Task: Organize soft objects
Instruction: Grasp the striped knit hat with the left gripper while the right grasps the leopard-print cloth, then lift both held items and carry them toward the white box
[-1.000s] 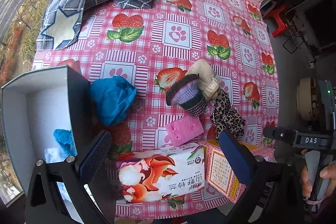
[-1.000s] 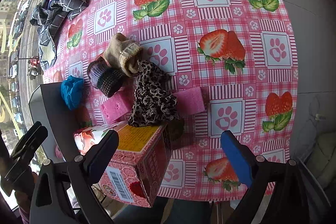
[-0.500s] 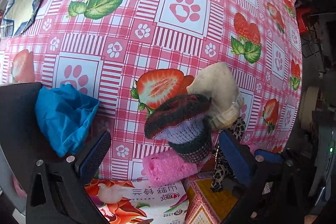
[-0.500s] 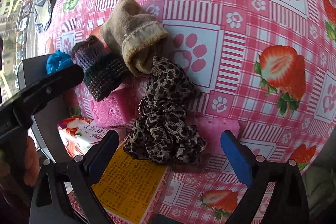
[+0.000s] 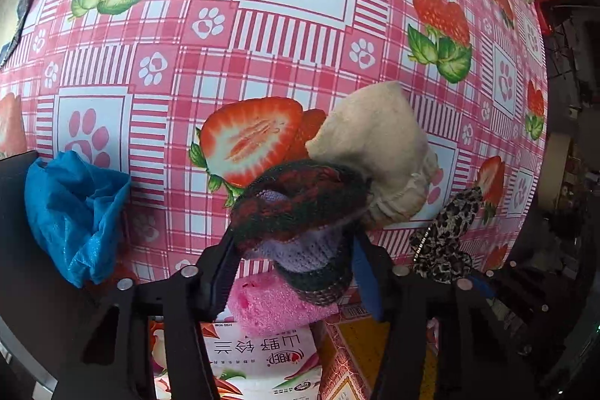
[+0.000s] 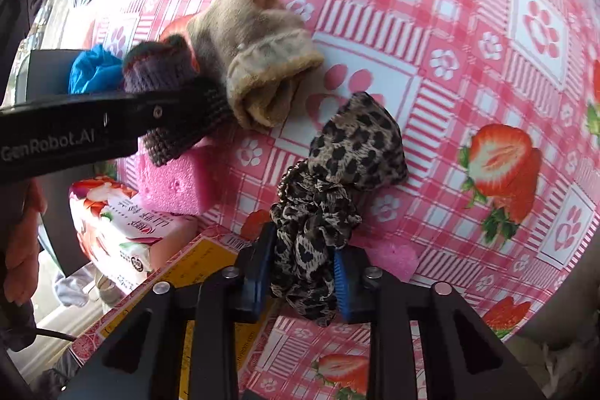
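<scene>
A dark knitted sock (image 5: 300,197) with a purple inside lies against a beige sock (image 5: 375,152) on the strawberry tablecloth (image 5: 292,25). My left gripper (image 5: 294,272) points down over the knitted sock, its jaws closing with both pads pressed on it. In the right wrist view one of its fingers (image 6: 112,122) crosses that knitted sock (image 6: 165,70). My right gripper (image 6: 303,268) is closing on a leopard-print cloth (image 6: 352,145), whose bunched end is squeezed between the blue pads. The beige sock (image 6: 258,51) lies free.
A blue crumpled bag (image 5: 71,212) hangs over a dark box wall (image 5: 15,250) at left. A pink sponge (image 5: 270,306), a tissue pack (image 5: 255,362) and a red-yellow carton (image 6: 187,272) crowd the near edge. Another pink sponge (image 6: 390,259) lies under the leopard cloth. A hand (image 6: 22,242) holds the left gripper.
Both grippers came down onto the table and went from wide open to closed, the left around the knitted sock and the right around the leopard cloth.
</scene>
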Demonstrator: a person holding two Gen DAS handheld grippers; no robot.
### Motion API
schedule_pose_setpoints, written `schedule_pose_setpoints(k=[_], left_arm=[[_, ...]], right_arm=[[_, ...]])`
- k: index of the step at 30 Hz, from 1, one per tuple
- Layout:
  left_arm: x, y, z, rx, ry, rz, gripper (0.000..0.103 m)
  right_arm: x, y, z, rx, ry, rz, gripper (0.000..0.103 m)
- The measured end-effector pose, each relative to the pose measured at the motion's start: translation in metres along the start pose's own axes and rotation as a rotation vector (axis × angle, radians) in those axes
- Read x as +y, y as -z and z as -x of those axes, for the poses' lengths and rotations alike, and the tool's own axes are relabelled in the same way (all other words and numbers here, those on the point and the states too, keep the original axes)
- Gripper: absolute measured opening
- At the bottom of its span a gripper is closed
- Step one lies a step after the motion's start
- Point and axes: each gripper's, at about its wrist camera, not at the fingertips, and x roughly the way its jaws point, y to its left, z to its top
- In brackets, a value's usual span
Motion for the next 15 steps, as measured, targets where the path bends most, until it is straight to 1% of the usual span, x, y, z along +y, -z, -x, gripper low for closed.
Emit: schedule_pose_setpoints(k=[2,4,11,15], left_arm=[[0.000,0.003,0.004,-0.022,0.010,0.003,0.045],[0.003,0.007,0.011,-0.060,0.009,0.009,0.044],[0.010,0.034,0.055,-0.229,-0.045,-0.034,0.044],[0.010,0.045,0.076,-0.286,-0.057,-0.072,0.044]], right_arm=[[-0.007,0.008,0.007,-0.032,-0.015,-0.032,0.024],[-0.013,0.013,0.015,-0.069,-0.045,-0.074,0.024],[-0.042,0.036,0.049,-0.205,-0.127,-0.229,0.024],[-0.065,0.048,0.075,-0.257,-0.164,-0.298,0.024]])
